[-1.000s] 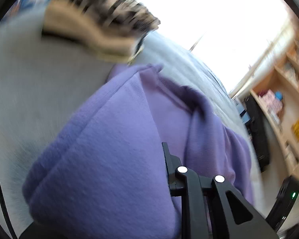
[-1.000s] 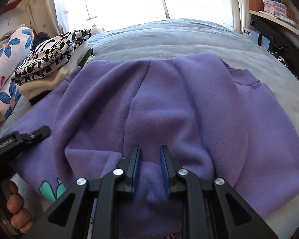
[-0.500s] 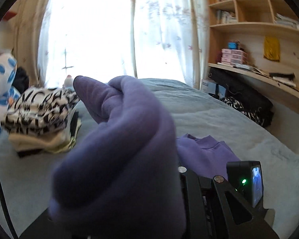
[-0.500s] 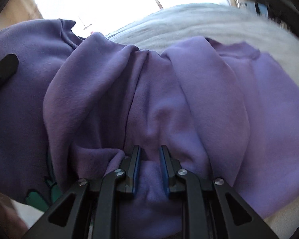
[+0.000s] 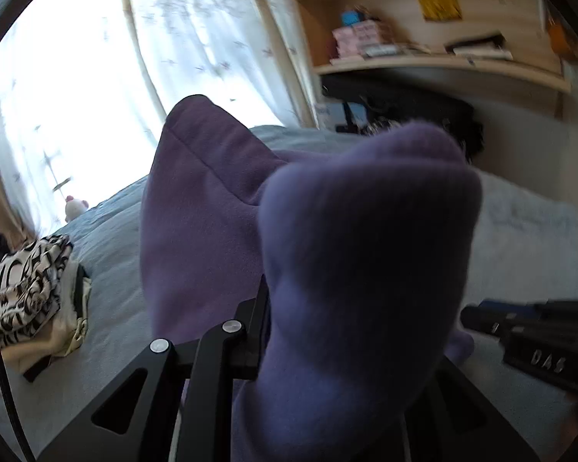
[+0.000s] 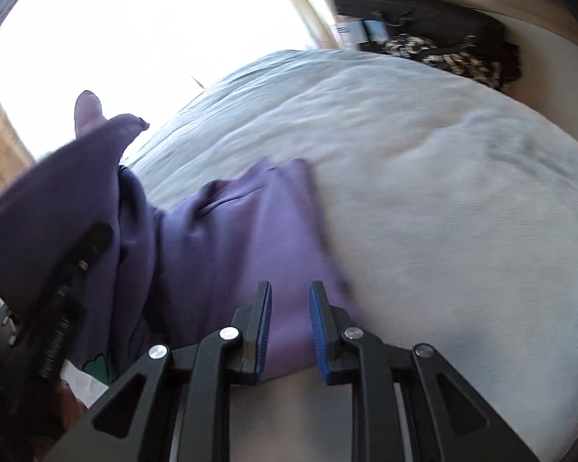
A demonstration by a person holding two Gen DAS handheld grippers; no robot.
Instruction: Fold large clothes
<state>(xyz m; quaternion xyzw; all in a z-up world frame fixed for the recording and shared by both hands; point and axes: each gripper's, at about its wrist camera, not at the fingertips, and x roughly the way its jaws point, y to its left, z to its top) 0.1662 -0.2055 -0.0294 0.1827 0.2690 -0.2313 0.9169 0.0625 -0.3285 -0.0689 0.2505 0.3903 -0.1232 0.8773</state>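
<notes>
Left wrist view: left claw (image 5: 289,331) pinches the purple sweatshirt (image 5: 358,269), which bunches over its fingers.

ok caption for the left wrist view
Left gripper lifting a bunched purple fleece garment above the grey bed.

A bunched purple sweatshirt (image 5: 327,254) fills the middle of the left wrist view, draped over the left gripper (image 5: 289,331); only its left finger (image 5: 256,327) shows, pressed against the cloth, the other hidden under the fabric. The sweatshirt hangs above a grey-blue bed (image 5: 111,308). Left of the sweatshirt a folded pile of black-and-white patterned clothes (image 5: 31,300) lies on the bed. Right of the sweatshirt the other black gripper (image 5: 531,338) reaches in, blurred. Behind the sweatshirt hang sheer curtains (image 5: 196,38), with wooden shelves (image 5: 435,61) to their right.
</notes>
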